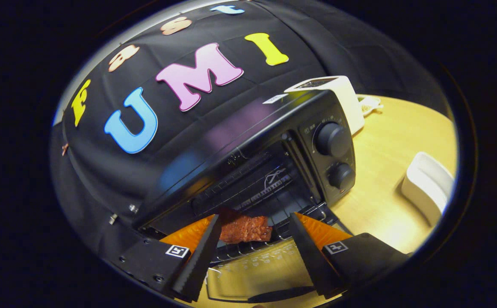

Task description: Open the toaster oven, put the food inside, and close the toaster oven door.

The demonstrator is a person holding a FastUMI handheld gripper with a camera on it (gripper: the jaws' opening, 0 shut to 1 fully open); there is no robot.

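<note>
Black cloth hangs behind everything, and a pale wooden worktop point(385, 179) spreads out to the right under it. On that worktop sits the black toaster oven point(248, 149), tilted in my view, its door point(257, 273) dropped open toward me so the glass lies flat just under my fingers point(255, 233). Two round knobs point(333, 139) stack on its right-hand panel. Inside, on the wire rack point(274, 237) at the mouth of the cavity, lies the food point(246, 229), a reddish-brown, rough-surfaced piece. My fingers are spread apart with nothing clamped between them; the food sits in the gap, close against my left finger and well clear of the right one. Whether the left finger touches it I cannot tell. Beyond the oven stands a white appliance point(342, 92), and a white dish point(428, 186) rests on the worktop far to the right.
</note>
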